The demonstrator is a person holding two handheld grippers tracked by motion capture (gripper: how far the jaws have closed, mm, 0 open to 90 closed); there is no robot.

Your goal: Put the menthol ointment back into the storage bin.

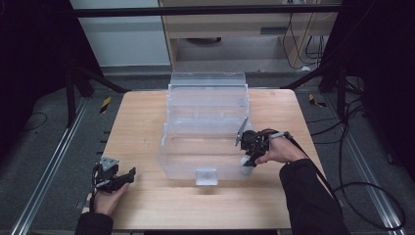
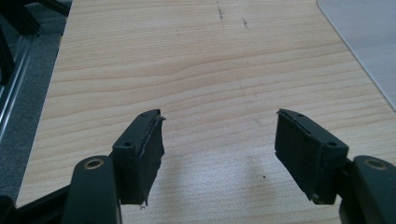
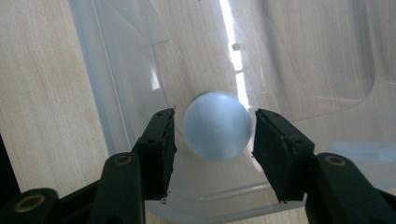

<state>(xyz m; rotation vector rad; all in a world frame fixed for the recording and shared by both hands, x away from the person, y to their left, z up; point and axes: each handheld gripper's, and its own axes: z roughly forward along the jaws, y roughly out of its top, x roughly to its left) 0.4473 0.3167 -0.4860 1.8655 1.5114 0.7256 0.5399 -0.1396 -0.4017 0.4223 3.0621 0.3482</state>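
High view: pale wood-grain table (image 1: 147, 205), rounded corners. Clear plastic storage box (image 1: 205, 142) in the middle, smooth glossy walls, hinged lid standing open at the far side, small frosted latch at the near wall. Right gripper (image 1: 246, 164) is over the box's near right corner, a pale round ball (image 1: 245, 166) at its tips. Left gripper (image 1: 131, 172) lies low on the table near the left edge, well apart from the box, grey three-cornered plate on top.

Left gripper view: two black blocky jaws with matte rubbery pads, one pad edge frayed, standing wide apart over bare wood, nothing between them. A corner of the box base shows at top right.

Right gripper view: the ball (image 3: 216, 126) is smooth, pale bluish-white, slightly blurred, sitting between the black pads over the box's transparent floor (image 3: 303, 60). Slim gaps show on both sides, so the pads are not pressing it; jaws slightly parted around it.
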